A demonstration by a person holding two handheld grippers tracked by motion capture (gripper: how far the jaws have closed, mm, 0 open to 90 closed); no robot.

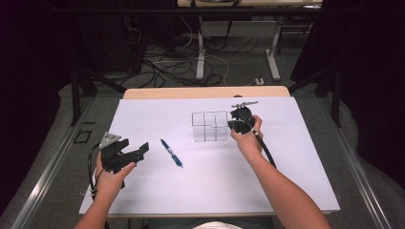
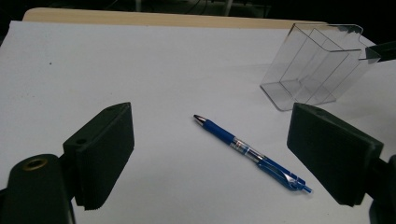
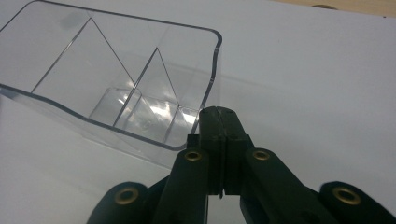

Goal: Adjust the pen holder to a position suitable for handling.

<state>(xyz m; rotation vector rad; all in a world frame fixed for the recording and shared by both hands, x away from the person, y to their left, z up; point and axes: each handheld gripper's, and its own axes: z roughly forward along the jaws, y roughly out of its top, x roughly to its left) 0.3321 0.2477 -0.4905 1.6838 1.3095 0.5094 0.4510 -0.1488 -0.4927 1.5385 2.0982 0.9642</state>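
My right gripper [image 3: 219,121] has its jaws pressed together on the near wall of the clear plastic organizer [image 3: 116,79], pinching the rim so the box stands steady toward the far edge of the desk [image 1: 286,171], right of the middle. I judge that hold is there to brace the box while something goes into one of its compartments. My left gripper [image 2: 210,154] hangs near the left edge with its jaws spread wide and nothing between the pads, aimed at the blue pen [image 2: 252,153]. The pen lies flat on the white desk cover between the two grippers, well apart from the organizer, tip pointing away toward the far left corner. I read it as the thing to pick up next. There's no brand or lettering that I can make out on pen or box.
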